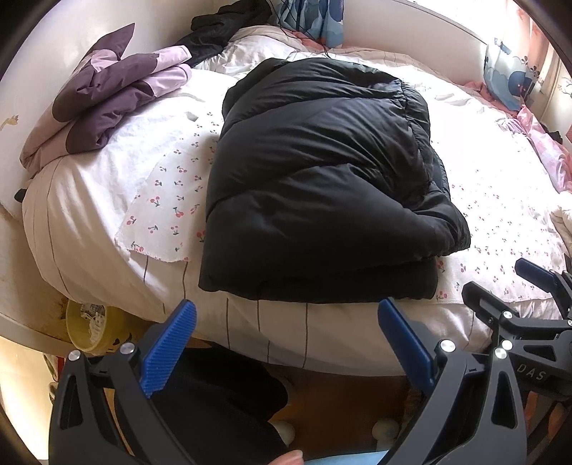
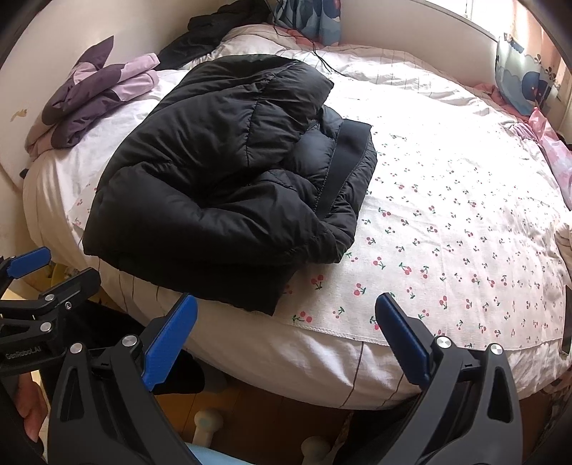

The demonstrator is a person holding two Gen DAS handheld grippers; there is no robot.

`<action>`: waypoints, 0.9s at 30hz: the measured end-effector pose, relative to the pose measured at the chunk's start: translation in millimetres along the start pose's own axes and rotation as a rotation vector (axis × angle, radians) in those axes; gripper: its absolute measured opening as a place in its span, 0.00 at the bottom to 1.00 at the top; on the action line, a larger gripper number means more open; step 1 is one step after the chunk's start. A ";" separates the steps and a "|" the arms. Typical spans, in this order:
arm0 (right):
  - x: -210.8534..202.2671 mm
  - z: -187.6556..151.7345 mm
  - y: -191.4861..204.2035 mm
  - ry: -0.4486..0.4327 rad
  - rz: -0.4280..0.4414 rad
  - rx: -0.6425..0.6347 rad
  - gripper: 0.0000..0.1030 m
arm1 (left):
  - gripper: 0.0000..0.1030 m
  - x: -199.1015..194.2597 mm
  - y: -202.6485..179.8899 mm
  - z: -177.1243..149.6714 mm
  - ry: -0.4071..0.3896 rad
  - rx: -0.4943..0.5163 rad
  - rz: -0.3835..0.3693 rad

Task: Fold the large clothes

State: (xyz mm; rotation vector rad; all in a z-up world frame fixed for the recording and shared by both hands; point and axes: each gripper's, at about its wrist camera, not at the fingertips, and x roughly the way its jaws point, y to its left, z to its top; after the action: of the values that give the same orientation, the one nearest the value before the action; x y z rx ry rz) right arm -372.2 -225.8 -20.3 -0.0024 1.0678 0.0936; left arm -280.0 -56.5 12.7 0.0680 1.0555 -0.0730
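Observation:
A black puffer jacket [image 1: 321, 179] lies folded into a thick bundle on the cherry-print sheet of the bed [image 1: 168, 200]; it also shows in the right wrist view [image 2: 221, 179]. My left gripper [image 1: 286, 311] is open and empty, held off the near edge of the bed just in front of the jacket. My right gripper [image 2: 286, 307] is open and empty, in front of the bed edge to the right of the jacket. The right gripper's side shows in the left wrist view [image 1: 507, 286], and the left gripper's in the right wrist view [image 2: 53, 272].
A purple and lilac garment [image 1: 111, 89] lies bunched at the bed's far left. Dark clothes [image 1: 221, 25] and a cable lie at the head. Blue patterned cushions [image 1: 511, 78] stand along the far wall. A yellow bowl [image 1: 93, 329] sits on the floor beside the bed.

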 end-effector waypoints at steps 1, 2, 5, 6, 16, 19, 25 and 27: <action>-0.1 -0.1 0.6 0.000 0.000 -0.001 0.93 | 0.95 0.1 0.7 0.2 -0.001 -0.003 -0.005; 0.0 -0.2 1.0 0.000 0.001 -0.002 0.93 | 0.95 0.0 0.8 0.2 -0.004 -0.004 -0.003; 0.7 -0.3 2.5 0.003 0.001 -0.007 0.93 | 0.95 0.4 2.8 0.1 -0.003 -0.015 -0.006; 1.0 -0.1 2.6 0.003 0.001 -0.007 0.93 | 0.95 0.6 3.8 0.2 -0.001 -0.018 -0.008; 4.8 -1.5 2.8 0.011 0.007 -0.009 0.93 | 0.95 4.6 5.8 1.0 0.036 -0.030 -0.044; 5.6 -1.5 3.0 0.013 0.009 -0.009 0.93 | 0.95 4.4 9.3 0.6 0.034 -0.056 -0.047; 5.7 -1.6 3.4 0.012 0.010 -0.006 0.93 | 0.95 0.6 15.9 3.3 0.019 -0.074 -0.082; 6.4 -1.9 3.7 0.014 0.011 -0.007 0.93 | 0.95 -0.9 15.6 4.3 0.013 -0.068 -0.073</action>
State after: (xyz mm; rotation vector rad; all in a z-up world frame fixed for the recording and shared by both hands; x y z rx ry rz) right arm -371.1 -221.7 -26.6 -0.0037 1.0814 0.1072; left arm -275.3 -41.3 15.9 -0.0313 1.0729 -0.1029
